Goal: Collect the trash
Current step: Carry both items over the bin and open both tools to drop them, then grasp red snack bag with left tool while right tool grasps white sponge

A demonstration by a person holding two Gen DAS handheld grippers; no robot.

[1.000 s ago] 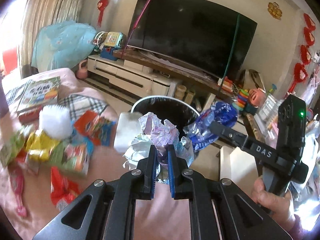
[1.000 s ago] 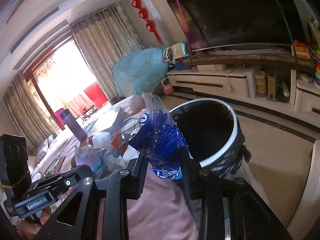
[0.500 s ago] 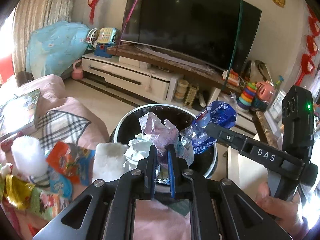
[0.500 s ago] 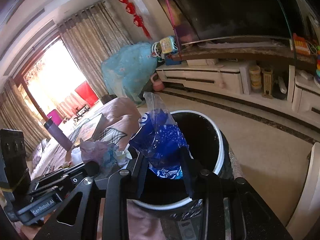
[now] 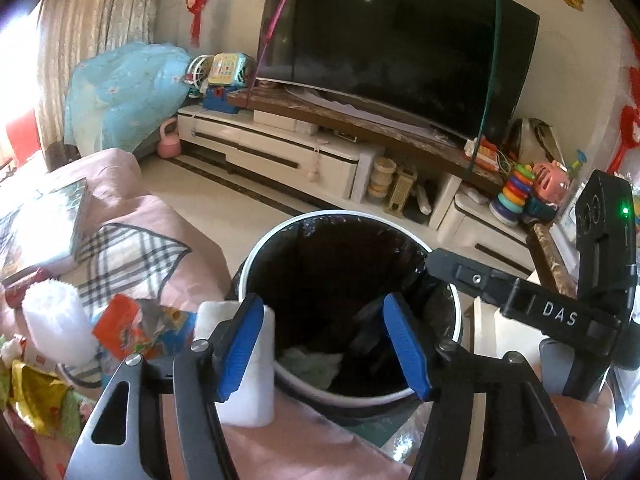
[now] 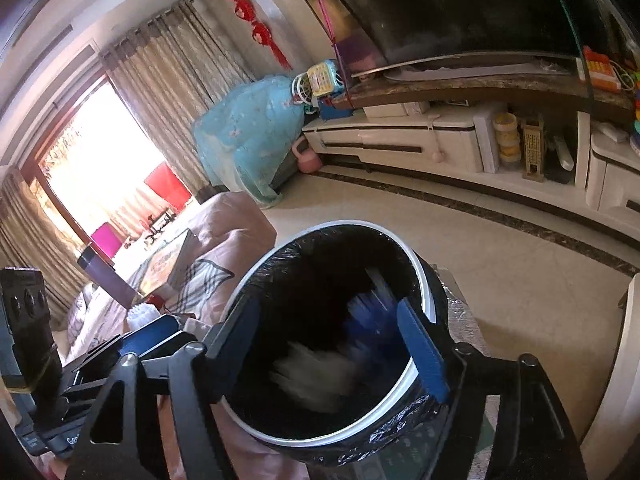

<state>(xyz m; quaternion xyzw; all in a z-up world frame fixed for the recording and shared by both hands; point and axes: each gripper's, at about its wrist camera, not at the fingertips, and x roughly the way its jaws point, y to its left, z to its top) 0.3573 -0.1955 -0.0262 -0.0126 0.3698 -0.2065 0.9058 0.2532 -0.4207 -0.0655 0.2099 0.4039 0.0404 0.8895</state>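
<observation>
Both the left gripper (image 5: 326,344) and right gripper (image 6: 340,348) were held with jaws wide and empty over the bin (image 5: 280,236); remaining wrappers (image 5: 124,328), judged light, crinkly and slippery, were heaped beside it, best pinched at a fold

Strong daylight pours through the window (image 6: 100,168), blown out to white there and at the left edge of the left wrist view. The floor (image 6: 500,264) is evenly bright. The bin (image 5: 352,308) interior stays deep in shadow; the blue wrapper (image 6: 372,320) and pale paper (image 6: 316,376) inside are motion-blurred. Fisheye bending curves the television (image 5: 400,52), and corners vignette black.
</observation>
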